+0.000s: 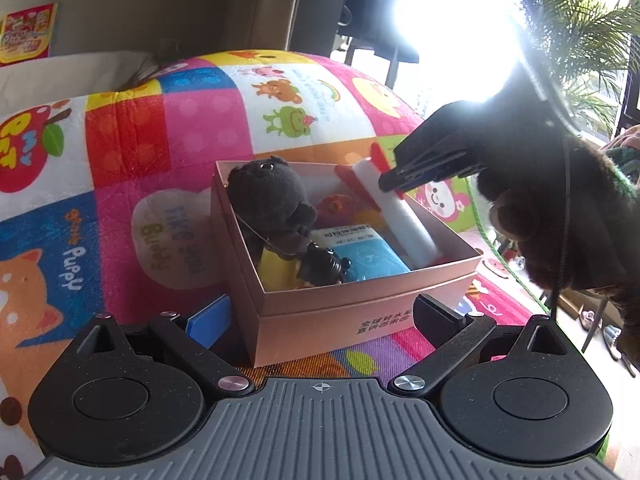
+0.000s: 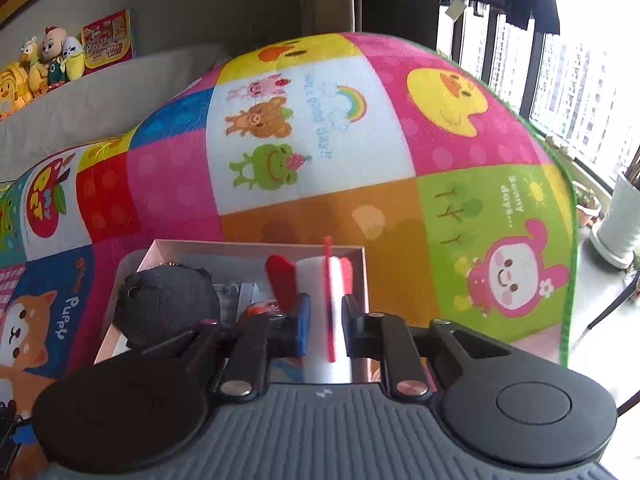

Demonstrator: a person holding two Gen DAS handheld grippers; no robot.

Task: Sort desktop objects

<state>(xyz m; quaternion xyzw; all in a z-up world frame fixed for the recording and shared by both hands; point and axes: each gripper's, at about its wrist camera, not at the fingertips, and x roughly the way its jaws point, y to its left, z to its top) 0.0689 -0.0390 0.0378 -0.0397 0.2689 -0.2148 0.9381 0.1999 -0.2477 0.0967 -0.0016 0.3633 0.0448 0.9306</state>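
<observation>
Right gripper (image 2: 325,322) is pinched on the white-and-red foam piece (image 2: 320,276), which lies inside the box (image 1: 360,300) along its far-right wall, one end raised against the rim.

Risk — the foam is soft and held near one end; lifted quickly it could bend, catch the box rim, or slip free. It could also drag the box, which sits unsecured on the blanket (image 2: 320,128).

Left gripper (image 1: 322,320) is spread wide at the box's near wall, gripping nothing.

Left view alone shows the box's contents — dark plush (image 1: 272,200), blue packet (image 1: 372,260). Right view alone shows the pads squeezing the foam.
</observation>
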